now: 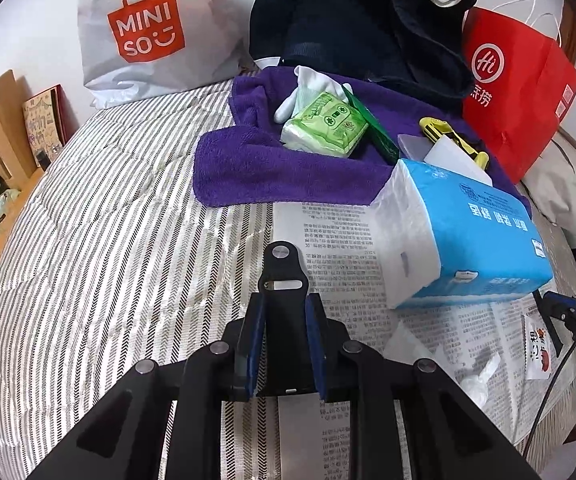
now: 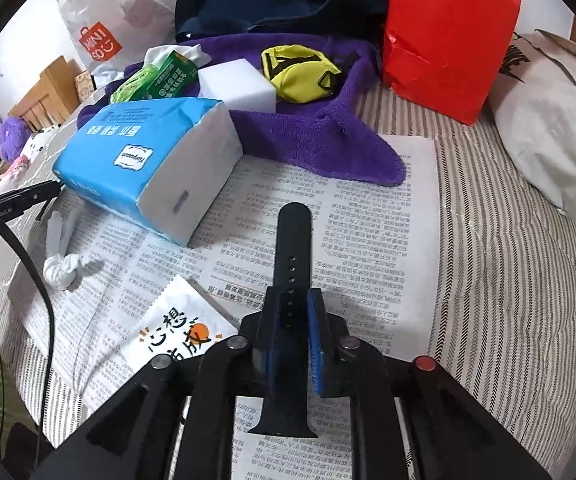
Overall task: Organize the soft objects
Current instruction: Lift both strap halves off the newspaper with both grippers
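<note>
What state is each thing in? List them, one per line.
left gripper: shut on buckle strap half
right gripper: shut on holed strap half
blue tissue pack: sealed, lying on its side on the newspaper
green tissue pack: lying on the purple towel
purple towel: rumpled, spread out
red paper bag: upright
white sponge block: resting on towel

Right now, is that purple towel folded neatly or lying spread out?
Spread out and rumpled: the purple towel lies loosely on the bed with a green tissue pack on it.
</note>
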### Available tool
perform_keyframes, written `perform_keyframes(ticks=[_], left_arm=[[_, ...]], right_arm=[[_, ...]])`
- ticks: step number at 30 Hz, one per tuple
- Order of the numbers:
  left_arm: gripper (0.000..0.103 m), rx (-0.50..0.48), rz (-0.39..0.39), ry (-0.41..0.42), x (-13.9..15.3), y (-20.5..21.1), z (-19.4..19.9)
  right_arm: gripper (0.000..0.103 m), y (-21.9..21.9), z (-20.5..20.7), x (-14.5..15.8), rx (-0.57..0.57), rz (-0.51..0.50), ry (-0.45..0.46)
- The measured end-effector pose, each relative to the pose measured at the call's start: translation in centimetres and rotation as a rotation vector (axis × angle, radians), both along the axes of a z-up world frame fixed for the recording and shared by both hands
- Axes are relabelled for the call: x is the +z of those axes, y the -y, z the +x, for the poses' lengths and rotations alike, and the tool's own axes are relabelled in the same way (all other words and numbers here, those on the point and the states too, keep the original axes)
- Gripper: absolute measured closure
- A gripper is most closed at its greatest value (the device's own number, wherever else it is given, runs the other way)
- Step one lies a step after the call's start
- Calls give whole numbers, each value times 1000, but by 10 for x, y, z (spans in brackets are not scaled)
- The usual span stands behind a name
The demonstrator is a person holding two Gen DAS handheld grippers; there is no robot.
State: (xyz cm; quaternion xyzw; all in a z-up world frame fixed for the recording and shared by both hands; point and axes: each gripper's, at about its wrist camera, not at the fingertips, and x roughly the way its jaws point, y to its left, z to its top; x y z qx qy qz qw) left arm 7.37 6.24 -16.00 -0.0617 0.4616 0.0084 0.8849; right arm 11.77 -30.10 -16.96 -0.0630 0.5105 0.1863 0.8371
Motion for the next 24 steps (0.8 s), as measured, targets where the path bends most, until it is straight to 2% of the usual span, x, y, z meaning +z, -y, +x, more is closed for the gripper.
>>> perform_keyframes(ticks=[1, 2, 6, 9, 15, 17, 22, 24], left_arm=[[83, -2, -2, 0, 0, 0, 0], [83, -5, -3, -3, -1, 1, 1], [83, -12, -7, -27, -9, 1, 1], [82, -13, -5, -22, -9, 2, -1], [79, -36, 52, -34, -9, 12, -1], [79, -41, 60, -39, -9, 14, -2], [83, -48, 95, -22, -11, 19, -2], [83, -48, 86, -30, -10, 17, -1]], right_arm=[[68, 0, 0, -1, 11, 26, -15], [61, -1, 0, 0, 19, 41, -14], [60, -11, -3, -3, 26, -20, 33], [60, -12, -2, -4, 16, -28, 44], [66, -9, -1, -4, 4, -38, 63], [76, -7, 0, -4, -19, -41, 72], [82, -10, 1, -5, -16, -61, 92], [82, -9, 2, -4, -19, -53, 84]])
